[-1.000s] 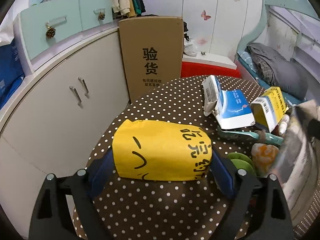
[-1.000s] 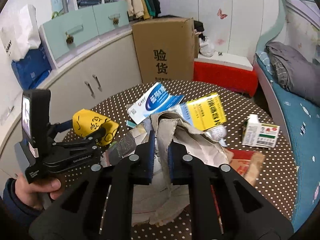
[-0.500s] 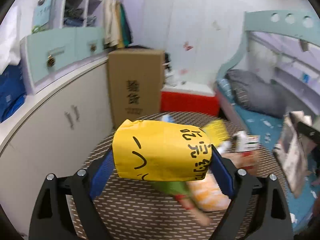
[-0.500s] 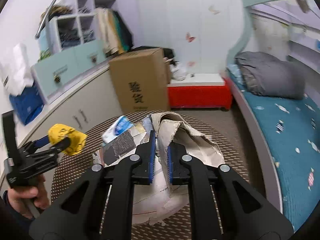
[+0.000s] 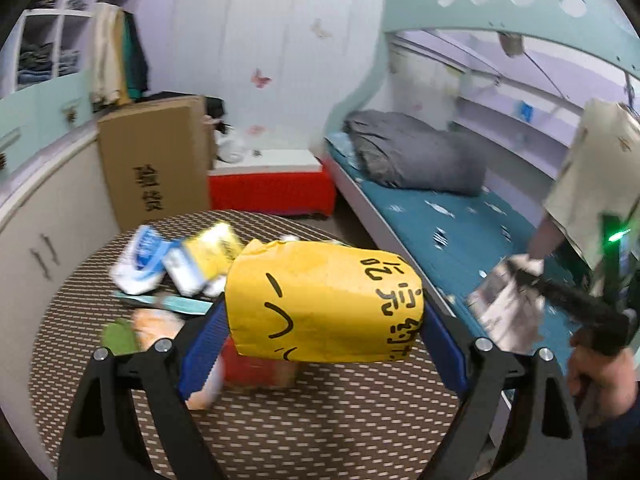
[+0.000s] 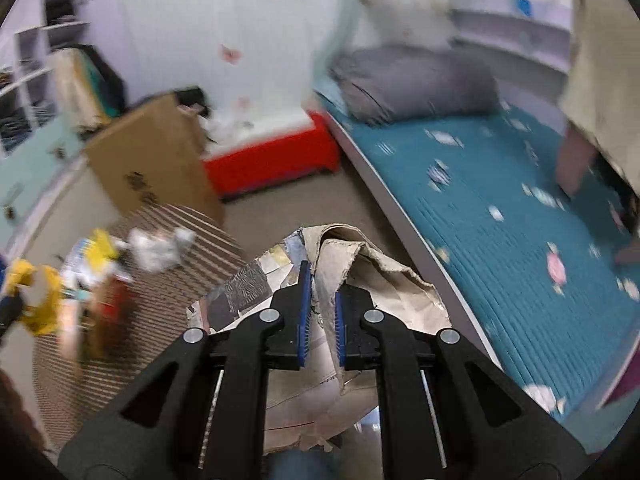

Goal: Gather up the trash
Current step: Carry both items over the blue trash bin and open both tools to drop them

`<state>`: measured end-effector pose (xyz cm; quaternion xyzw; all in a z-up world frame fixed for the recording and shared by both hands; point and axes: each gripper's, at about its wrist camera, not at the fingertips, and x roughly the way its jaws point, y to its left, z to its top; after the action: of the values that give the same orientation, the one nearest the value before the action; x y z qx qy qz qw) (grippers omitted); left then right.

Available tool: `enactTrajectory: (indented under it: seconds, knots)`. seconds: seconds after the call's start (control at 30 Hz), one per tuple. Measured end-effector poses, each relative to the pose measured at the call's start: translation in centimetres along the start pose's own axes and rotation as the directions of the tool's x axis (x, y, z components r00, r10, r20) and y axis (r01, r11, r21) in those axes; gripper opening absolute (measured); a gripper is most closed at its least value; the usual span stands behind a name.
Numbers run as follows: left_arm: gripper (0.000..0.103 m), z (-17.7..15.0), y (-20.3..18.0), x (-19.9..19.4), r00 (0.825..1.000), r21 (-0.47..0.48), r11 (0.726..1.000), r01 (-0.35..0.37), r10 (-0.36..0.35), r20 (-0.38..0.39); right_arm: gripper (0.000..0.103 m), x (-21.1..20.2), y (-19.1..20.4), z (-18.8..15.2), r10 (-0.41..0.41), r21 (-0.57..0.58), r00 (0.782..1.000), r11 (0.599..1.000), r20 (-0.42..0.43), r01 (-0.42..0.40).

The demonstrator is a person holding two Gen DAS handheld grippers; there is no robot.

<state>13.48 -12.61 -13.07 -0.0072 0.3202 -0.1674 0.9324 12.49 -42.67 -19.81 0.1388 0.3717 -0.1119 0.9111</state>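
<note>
My left gripper [image 5: 322, 312] is shut on a yellow paper bag [image 5: 324, 300] with black characters, held above the round dotted table [image 5: 280, 432]. My right gripper [image 6: 320, 300] is shut on a crumpled beige paper wrapper [image 6: 360, 276] with a silver lining, held off the table's right side, toward the bed. In the left wrist view the right gripper [image 5: 516, 276] and its wrapper [image 5: 504, 308] show at the right edge. In the right wrist view the yellow bag [image 6: 36, 300] shows blurred at the far left. Loose trash lies on the table: blue and yellow boxes [image 5: 180, 252] and a red packet [image 5: 260, 368].
A bed with a teal sheet [image 6: 520, 220] and a grey blanket [image 5: 412, 152] runs along the right. A tall cardboard box [image 5: 152, 156] and a red box [image 5: 272, 192] stand behind the table. White cabinets [image 5: 44, 240] line the left.
Both grippers have lifted off the table and swung right toward the bed, each keeping its load. The table's trash now sits lower left in both views.
</note>
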Motion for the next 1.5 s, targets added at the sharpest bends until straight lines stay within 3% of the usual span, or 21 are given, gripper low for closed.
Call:
enactTrajectory:
  seconds: [0.2,0.4,0.47,0.5,0.57,0.67,0.73,0.93,1.1,1.2,1.33,1.5]
  knots:
    - [0.087,-1.1,-3.7,2.7,0.998,0.058,0.997,0.041,-0.038,-0.051,0.011,9.5,-4.7,-4.5,-0.052,0.063,0.978,0.996,-0.203,0.066]
    - [0.087,-0.8,-6.7,5.0,0.995,0.094,0.994,0.063,-0.055,-0.084,0.015,17.8,-6.9,-8.5,-0.045,0.102,0.924,0.991,-0.379,0.090]
    - [0.087,-0.7,-7.8,5.8,0.994,0.110,0.991,0.072,-0.061,-0.094,0.038,19.4,-7.8,-9.4,-0.023,0.143,0.914,0.986,-0.405,0.088]
    - [0.087,-0.6,-8.1,6.0,0.993,0.116,0.990,0.077,-0.066,-0.097,0.064,20.0,-8.2,-9.7,-0.014,0.162,0.910,0.983,-0.414,0.089]
    - [0.087,-0.5,-9.1,6.7,0.991,0.133,0.987,0.091,-0.077,-0.105,0.065,20.3,-9.0,-10.3,0.018,0.205,0.909,0.976,-0.417,0.074]
    - [0.087,-0.4,-10.5,7.5,0.988,0.154,0.982,0.112,-0.094,-0.119,0.068,19.1,-9.9,-9.6,0.032,0.245,0.923,0.967,-0.384,0.068]
    - [0.087,-0.4,-11.9,8.4,0.985,0.171,0.976,0.135,-0.112,-0.133,0.075,17.4,-10.7,-8.7,0.037,0.284,0.943,0.957,-0.331,0.062]
    - [0.087,-0.5,-16.7,11.4,0.964,0.223,0.950,0.220,-0.178,-0.196,0.081,9.4,-13.1,-5.8,0.007,0.354,0.992,0.934,-0.127,0.039]
    - [0.088,-1.4,-21.0,15.2,0.936,0.272,0.921,0.280,-0.200,-0.289,0.083,4.5,-14.7,-3.5,-0.019,0.386,1.000,0.922,-0.013,0.023]
    - [0.089,-2.3,-22.7,17.9,0.922,0.297,0.915,0.274,-0.162,-0.352,0.083,2.1,-15.2,-2.6,-0.027,0.391,0.999,0.920,0.039,0.009]
    - [0.091,-3.3,-23.6,20.9,0.890,0.311,0.913,0.262,-0.104,-0.444,0.084,0.4,-15.5,-2.0,-0.037,0.387,0.996,0.922,0.076,0.005]
    - [0.092,-3.6,-23.4,21.3,0.882,0.293,0.922,0.253,-0.095,-0.461,0.089,-0.3,-15.3,-1.8,-0.048,0.375,0.995,0.927,0.085,0.013]
